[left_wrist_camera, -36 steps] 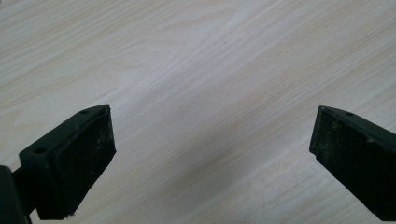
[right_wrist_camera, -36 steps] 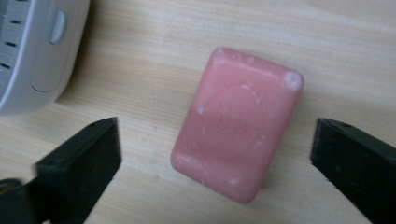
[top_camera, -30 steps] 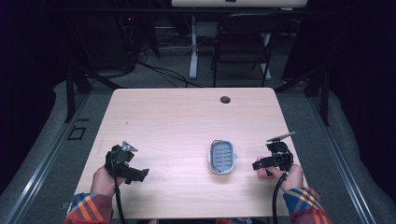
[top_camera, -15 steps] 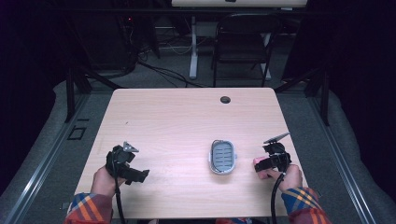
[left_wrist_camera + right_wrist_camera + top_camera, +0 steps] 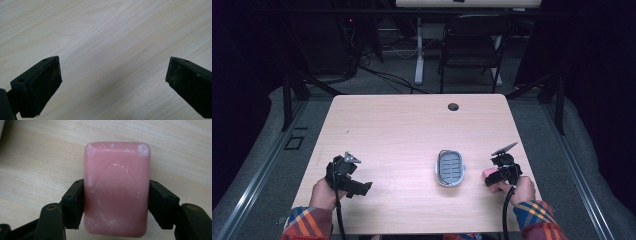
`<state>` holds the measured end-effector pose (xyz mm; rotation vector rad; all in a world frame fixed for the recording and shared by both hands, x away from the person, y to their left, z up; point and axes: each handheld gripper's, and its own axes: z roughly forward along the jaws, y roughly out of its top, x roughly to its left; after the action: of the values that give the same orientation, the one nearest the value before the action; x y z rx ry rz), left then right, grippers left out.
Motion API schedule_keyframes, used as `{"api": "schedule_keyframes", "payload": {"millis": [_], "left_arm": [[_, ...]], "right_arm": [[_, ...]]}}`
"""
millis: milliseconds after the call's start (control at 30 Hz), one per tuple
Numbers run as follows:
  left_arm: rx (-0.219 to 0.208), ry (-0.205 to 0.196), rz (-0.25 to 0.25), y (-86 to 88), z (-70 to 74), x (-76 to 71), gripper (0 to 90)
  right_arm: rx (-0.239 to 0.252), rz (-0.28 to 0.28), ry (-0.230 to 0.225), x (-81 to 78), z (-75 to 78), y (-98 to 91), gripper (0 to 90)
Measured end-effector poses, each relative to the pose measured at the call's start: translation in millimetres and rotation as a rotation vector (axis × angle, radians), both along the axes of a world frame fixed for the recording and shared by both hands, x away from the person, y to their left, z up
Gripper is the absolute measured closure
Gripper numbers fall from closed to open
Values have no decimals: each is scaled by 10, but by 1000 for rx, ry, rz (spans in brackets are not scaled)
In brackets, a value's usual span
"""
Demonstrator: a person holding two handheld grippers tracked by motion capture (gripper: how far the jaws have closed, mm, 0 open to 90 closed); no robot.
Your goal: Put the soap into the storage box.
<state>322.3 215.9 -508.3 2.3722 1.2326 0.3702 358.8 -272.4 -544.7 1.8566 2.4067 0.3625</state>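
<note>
Right gripper [image 5: 117, 202] is clamped on a pink soap bar [image 5: 117, 188]; both black pads are pressed against the bar's long sides, seen in the right gripper view. The bar is lying flat on the light wood table [image 5: 37, 165], its far end sticking out past the jaw tips, white scuffs at the corners, an oval stamp faintly seen on top. In the high view the right gripper [image 5: 493, 176] is held by a hand [image 5: 517, 190] near the table's right front edge, with the soap bar [image 5: 487, 173] seen as a small pink spot at its tips. A grey slatted soap dish [image 5: 450, 168] is sitting just to the left of that gripper, apart from the bar; nothing is seen lying in it.

Left gripper [image 5: 112, 82] is spread wide, jaws well apart, nothing between them, bare wood grain below. In the high view the left gripper [image 5: 359, 188] is held by the other hand [image 5: 326, 192] at the table's left front, well apart from the dish. Plaid sleeves [image 5: 309, 227] are seen at the bottom edge. A dark round cable hole [image 5: 453, 107] is set at the table's far side, well ahead of both grippers.
</note>
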Motion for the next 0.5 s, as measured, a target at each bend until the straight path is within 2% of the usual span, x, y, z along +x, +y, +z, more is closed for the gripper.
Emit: {"api": "schedule_keyframes", "payload": {"millis": [300, 433, 500], "left_arm": [[1, -9, -5, -5, 4, -16, 1], [6, -6, -4, -7, -3, -7, 1], [3, -2, -9, -9, -2, -5, 1]], "right_arm": [[-14, 24, -1, 7, -11, 9, 360], [-25, 40, 13, 26, -13, 10, 361], [-43, 41, 15, 41, -16, 28, 363]]}}
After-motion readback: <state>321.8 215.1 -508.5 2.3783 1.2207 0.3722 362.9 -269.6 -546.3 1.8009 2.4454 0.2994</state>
